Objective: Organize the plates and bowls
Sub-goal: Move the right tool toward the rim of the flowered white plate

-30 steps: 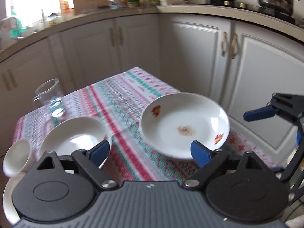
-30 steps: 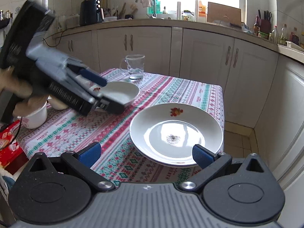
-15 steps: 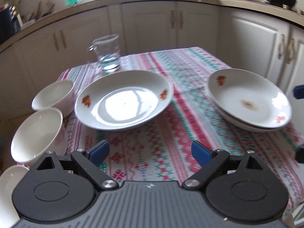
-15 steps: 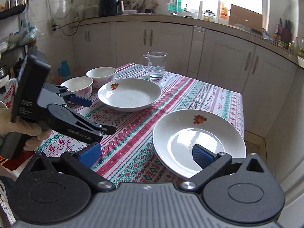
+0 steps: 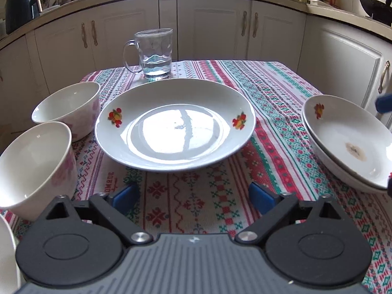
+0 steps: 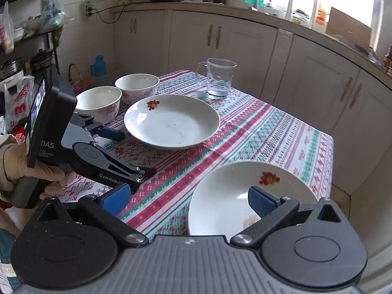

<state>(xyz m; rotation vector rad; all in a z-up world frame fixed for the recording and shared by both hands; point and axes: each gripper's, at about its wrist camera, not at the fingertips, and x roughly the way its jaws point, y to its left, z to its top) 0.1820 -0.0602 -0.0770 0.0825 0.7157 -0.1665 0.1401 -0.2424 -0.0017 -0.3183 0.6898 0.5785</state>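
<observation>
A white plate with fruit marks [image 5: 175, 125] lies in the middle of the patterned tablecloth [image 5: 196, 201]; it also shows in the right wrist view [image 6: 171, 122]. Two stacked white plates [image 5: 348, 142] sit at the table's right edge, close under my right gripper [image 6: 188, 202]. Two white bowls with pink flowers [image 5: 68, 107] [image 5: 34, 161] stand at the left. My left gripper [image 5: 193, 196] is open and empty, just short of the middle plate. My right gripper is open and empty over the stacked plates [image 6: 232, 201].
A glass mug with water [image 5: 154, 54] stands behind the middle plate. Another white dish edge [image 5: 6, 252] shows at the far left. Cream kitchen cabinets [image 5: 215, 27] surround the table. Bags and a basket sit on the floor at left [image 6: 19, 103].
My left gripper has swung left from the stacked plates to face the middle plate and moved closer. My right gripper has moved nearer over the stacked plates.
</observation>
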